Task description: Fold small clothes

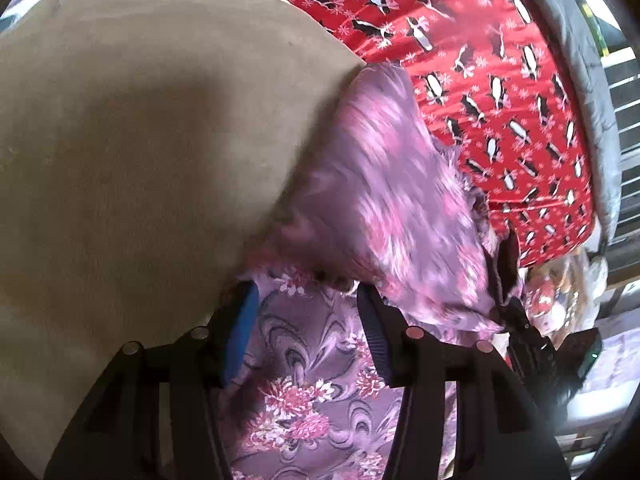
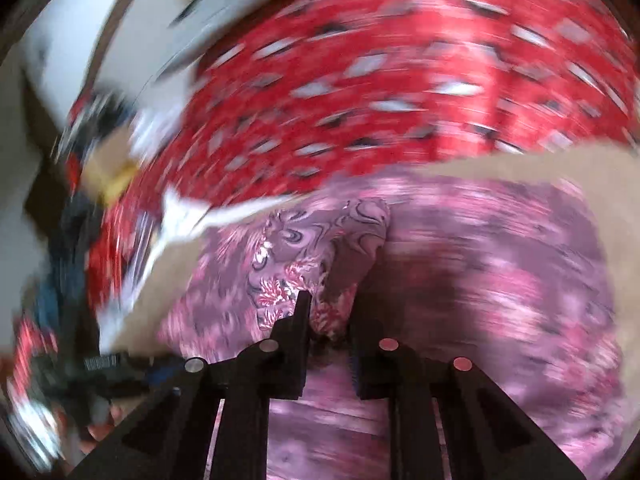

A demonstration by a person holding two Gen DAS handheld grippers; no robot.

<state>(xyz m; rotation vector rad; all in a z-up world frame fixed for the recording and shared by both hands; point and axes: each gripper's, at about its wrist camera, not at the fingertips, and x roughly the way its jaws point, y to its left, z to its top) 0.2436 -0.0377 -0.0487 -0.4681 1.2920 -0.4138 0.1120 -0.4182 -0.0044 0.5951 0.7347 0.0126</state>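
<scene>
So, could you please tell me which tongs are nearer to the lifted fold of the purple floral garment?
Right. The right tongs are pinched on the lifted fold of the purple floral garment. The left tongs stand open over its flat part, short of the fold.

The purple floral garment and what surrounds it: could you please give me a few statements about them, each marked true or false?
1. The purple floral garment lies partly on a plain tan cloth. True.
2. The red fabric behind it is printed with yellow stars. False: it carries black-and-white penguins.
3. The right gripper has a fold of the purple garment pinched between its fingers. True.
4. The left gripper is clamped on the red fabric. False: its jaws stand apart over the purple garment.
5. The right wrist view is sharp. False: it is heavily blurred apart from the gripper and the pinched fold.
</scene>
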